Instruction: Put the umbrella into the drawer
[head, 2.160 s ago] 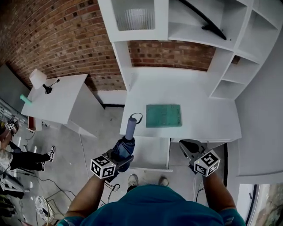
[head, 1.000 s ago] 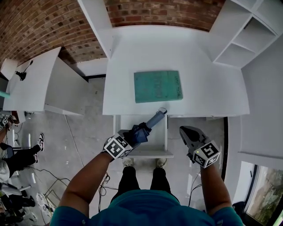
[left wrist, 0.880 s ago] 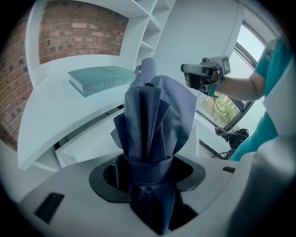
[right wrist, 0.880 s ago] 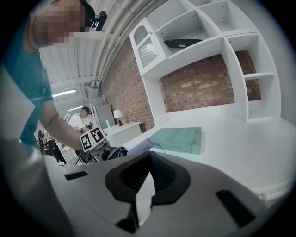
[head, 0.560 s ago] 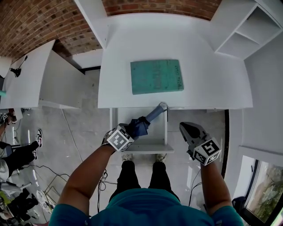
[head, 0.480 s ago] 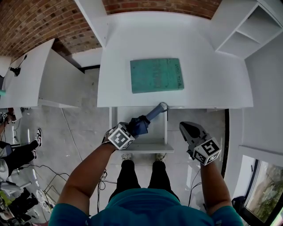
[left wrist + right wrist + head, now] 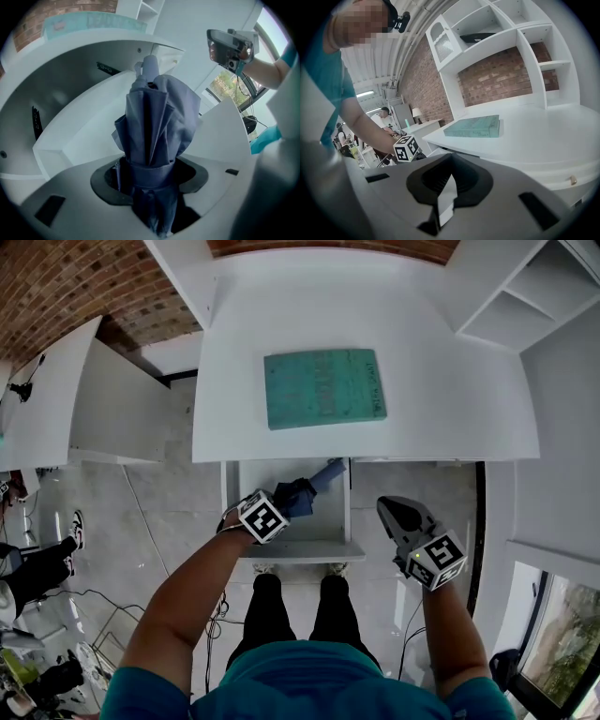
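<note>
A folded blue umbrella (image 7: 306,492) lies slanted in the open white drawer (image 7: 298,550) under the desk, its handle end hidden beneath the desk edge. My left gripper (image 7: 284,501) is shut on the umbrella's bundled fabric, marker cube toward me. In the left gripper view the umbrella (image 7: 152,126) rises from between the jaws of that gripper (image 7: 150,174) into the drawer's hollow. My right gripper (image 7: 390,509) hangs to the right of the drawer, jaws together and holding nothing. The right gripper view shows its own jaws (image 7: 446,186) shut, with the desk beyond.
A teal book (image 7: 323,388) lies on the white desk (image 7: 450,418). White shelves (image 7: 506,306) rise at the back right. A second white table (image 7: 56,399) stands at the left before a brick wall. Cables and a seated person's legs (image 7: 37,563) are on the floor at left.
My left gripper has sunk with the umbrella down into the drawer, and the umbrella's handle end has slid under the desk edge. The right gripper has dropped slightly.
</note>
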